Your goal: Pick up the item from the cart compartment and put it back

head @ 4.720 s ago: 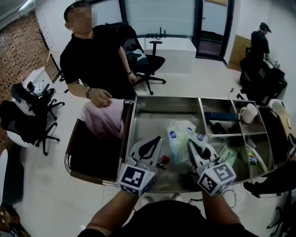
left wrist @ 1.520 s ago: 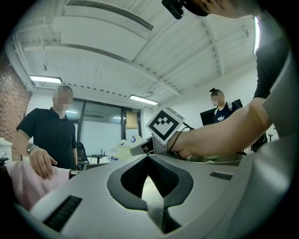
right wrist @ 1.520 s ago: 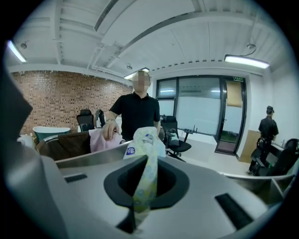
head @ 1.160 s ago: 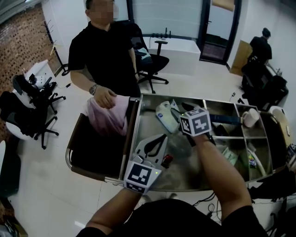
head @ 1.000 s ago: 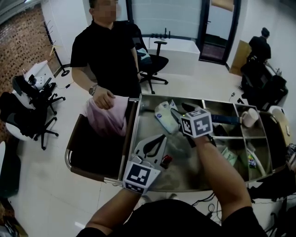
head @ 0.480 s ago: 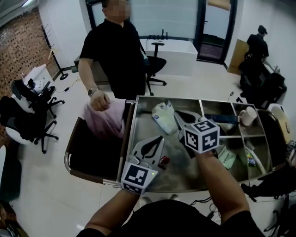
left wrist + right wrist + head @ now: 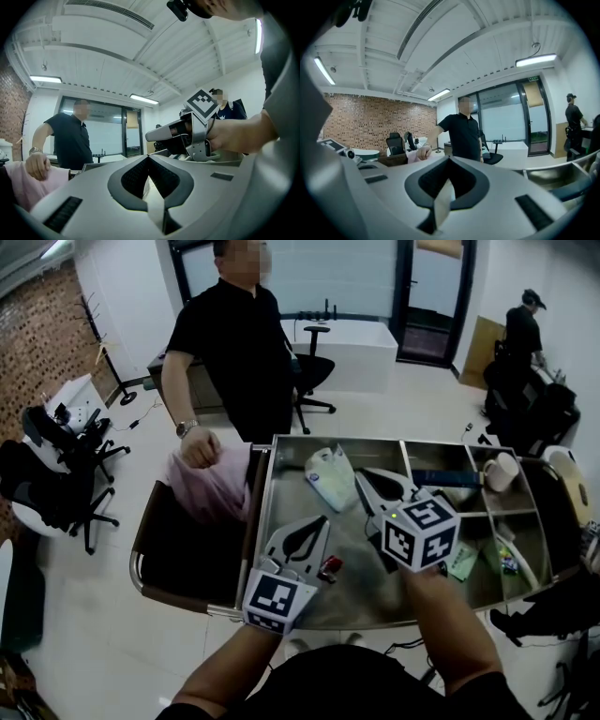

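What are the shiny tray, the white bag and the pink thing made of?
Tray: looks like steel, grey, shiny, reflective. White bag: probably thin plastic, glossy and crinkled. Pink thing: seems cloth, matte, draped in folds.

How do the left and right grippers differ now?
The left gripper hangs near the front edge of the cart, by a small red thing; the right gripper reaches farther in, beside the white pack. The right gripper looks bigger, so it seems held higher than the left one. Both are shut and empty.
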`<state>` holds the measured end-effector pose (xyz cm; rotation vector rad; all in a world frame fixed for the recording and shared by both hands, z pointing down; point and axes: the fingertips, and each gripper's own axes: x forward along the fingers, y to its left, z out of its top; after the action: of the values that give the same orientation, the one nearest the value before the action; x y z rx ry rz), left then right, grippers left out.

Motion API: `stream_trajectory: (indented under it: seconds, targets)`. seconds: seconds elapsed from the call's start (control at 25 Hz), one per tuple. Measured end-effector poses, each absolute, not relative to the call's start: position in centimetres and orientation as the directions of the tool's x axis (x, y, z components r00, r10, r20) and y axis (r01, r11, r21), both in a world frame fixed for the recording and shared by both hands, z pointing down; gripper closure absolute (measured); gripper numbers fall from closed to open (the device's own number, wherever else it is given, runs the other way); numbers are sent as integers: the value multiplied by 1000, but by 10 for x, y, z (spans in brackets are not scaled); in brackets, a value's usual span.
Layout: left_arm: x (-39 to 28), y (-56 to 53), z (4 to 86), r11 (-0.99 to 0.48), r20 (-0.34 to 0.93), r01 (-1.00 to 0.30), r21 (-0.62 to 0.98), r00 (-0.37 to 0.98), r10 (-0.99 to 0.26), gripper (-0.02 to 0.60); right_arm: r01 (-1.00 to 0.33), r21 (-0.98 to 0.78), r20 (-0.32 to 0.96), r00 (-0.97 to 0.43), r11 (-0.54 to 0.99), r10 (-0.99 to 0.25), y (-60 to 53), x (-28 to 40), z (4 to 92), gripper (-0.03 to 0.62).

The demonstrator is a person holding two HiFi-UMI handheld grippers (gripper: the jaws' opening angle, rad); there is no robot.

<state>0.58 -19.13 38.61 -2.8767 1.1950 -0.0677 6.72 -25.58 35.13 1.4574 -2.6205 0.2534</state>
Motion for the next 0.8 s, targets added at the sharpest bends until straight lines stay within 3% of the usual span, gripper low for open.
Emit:
stream_trajectory:
  seconds: [0.44, 0.8]
  targets:
    - [4, -191, 385, -696, 29, -717, -38, 696, -718, 581, -847, -97, 38, -527, 522, -849, -197, 83, 314, 582]
    - [3, -190, 386, -687, 30, -725, -47, 687, -726, 581, -852, -117, 72, -519, 509, -852, -158, 93, 349, 582]
